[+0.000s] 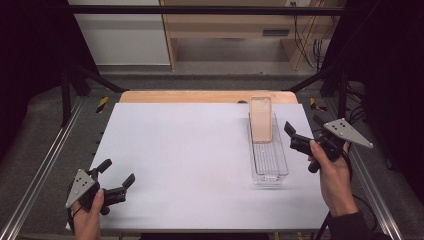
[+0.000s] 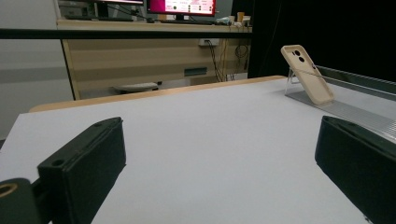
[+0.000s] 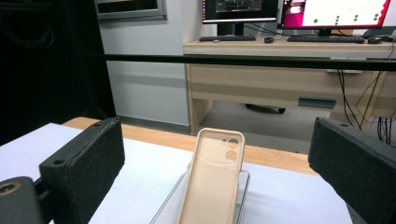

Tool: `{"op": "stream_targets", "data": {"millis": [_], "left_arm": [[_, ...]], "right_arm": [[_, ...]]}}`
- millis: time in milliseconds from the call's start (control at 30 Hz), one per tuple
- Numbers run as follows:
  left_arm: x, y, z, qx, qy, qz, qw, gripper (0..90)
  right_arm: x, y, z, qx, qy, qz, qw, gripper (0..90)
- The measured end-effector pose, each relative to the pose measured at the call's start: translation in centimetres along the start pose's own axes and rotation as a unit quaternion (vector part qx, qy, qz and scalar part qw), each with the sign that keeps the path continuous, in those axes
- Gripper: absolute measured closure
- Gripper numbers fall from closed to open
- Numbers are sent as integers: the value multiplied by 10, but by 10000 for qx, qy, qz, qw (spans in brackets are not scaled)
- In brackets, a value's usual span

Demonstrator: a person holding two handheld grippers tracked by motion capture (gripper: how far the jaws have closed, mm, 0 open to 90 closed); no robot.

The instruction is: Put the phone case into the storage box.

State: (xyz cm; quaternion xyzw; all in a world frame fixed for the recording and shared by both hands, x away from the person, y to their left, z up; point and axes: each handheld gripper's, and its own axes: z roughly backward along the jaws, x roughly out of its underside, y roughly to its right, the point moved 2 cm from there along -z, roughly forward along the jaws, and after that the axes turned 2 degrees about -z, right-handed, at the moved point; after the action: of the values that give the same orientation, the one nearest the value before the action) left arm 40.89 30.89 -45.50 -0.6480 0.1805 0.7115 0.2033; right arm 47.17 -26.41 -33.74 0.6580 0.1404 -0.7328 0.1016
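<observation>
A beige phone case (image 1: 261,120) leans upright at the far end of a long clear plastic tray (image 1: 270,175) on the right side of the white table top (image 1: 185,150). My right gripper (image 1: 302,123) is held just right of the tray, open, with nothing between its jaws. In the right gripper view the phone case (image 3: 212,182) stands between and beyond the open jaws of that gripper (image 3: 219,149). My left gripper (image 1: 119,171) is open at the near left corner. In the left gripper view, open jaws (image 2: 219,154) frame bare table, with the phone case (image 2: 308,74) and tray (image 2: 345,109) far to the right.
A wooden strip (image 1: 200,96) borders the table's far edge. Metal rails (image 1: 40,170) run along both sides, and a black bar (image 1: 200,10) crosses overhead at the back. Beyond stands a desk (image 3: 280,74) with monitors.
</observation>
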Motion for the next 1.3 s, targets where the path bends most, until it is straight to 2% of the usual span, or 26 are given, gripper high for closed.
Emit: {"op": "stream_targets", "data": {"millis": [467, 1300], "left_arm": [[-1, -1, 1, 54, 71, 7, 10000, 15], [-2, 1, 0, 153, 48, -61, 9999, 15]], "right_arm": [[22, 0, 17, -34, -33, -27, 10000, 37], [38, -4, 40, -83, 100, 89, 9999, 33]]}}
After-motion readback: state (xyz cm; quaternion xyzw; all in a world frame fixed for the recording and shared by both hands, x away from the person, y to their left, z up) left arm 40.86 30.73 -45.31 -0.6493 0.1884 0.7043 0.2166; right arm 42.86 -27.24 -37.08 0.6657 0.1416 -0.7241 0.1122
